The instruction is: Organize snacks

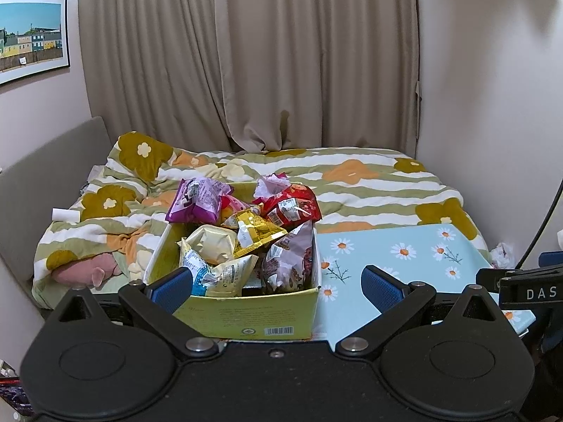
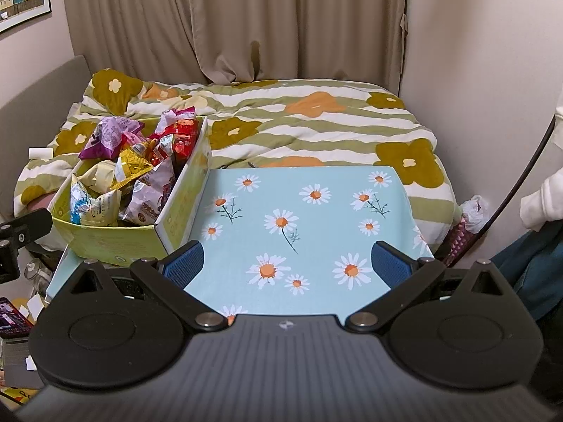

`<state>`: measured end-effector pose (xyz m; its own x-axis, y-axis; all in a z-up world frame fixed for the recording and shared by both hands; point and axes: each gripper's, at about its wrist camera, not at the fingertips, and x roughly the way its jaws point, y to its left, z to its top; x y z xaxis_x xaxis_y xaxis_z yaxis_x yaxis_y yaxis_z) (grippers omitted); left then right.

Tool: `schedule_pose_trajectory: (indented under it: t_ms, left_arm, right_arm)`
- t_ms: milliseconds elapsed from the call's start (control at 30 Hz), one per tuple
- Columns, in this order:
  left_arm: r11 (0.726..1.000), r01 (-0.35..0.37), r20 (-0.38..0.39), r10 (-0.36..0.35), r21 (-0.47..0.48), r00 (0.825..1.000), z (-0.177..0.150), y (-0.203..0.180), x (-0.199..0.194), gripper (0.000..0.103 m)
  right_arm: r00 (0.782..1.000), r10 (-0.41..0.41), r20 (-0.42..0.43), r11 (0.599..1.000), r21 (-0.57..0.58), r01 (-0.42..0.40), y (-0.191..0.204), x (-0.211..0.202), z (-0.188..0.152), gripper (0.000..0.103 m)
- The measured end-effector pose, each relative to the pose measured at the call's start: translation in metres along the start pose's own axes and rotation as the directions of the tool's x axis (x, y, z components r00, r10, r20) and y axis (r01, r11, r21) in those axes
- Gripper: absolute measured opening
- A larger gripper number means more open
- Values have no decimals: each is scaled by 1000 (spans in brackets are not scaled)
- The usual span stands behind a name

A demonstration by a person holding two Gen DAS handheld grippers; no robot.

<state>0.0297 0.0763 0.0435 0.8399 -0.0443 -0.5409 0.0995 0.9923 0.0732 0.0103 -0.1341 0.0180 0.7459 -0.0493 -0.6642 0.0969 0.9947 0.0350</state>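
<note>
A yellow-green cardboard box (image 1: 246, 320) (image 2: 105, 242) stands on the left part of a light blue daisy-print table (image 1: 404, 256) (image 2: 316, 211). It is heaped with several snack bags: purple (image 1: 197, 200), red (image 1: 292, 205), gold (image 1: 253, 232), pale yellow (image 1: 211, 244) and a brown-printed one (image 1: 288, 260). My left gripper (image 1: 278, 286) is open, hovering just in front of the box's near wall, nothing between its blue pads. My right gripper (image 2: 286, 262) is open over the bare table surface to the right of the box, holding nothing.
Behind the table lies a bed with a flower-print quilt (image 2: 316, 119), curtains (image 1: 246, 52) beyond. A pink plush (image 1: 88, 270) rests at the bed's left edge. A white sleeve (image 2: 543, 197) shows at the right. Clutter and a phone (image 2: 10, 316) sit low on the left.
</note>
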Motion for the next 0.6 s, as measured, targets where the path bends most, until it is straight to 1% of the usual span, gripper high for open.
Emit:
schedule_pose_trajectory:
  t_ms: [600]
  left_arm:
    - [1000, -2, -2, 2, -3, 1000, 0, 1, -1, 103]
  right_arm:
    - [1000, 5, -7, 1000, -1, -5, 6, 0, -1, 103]
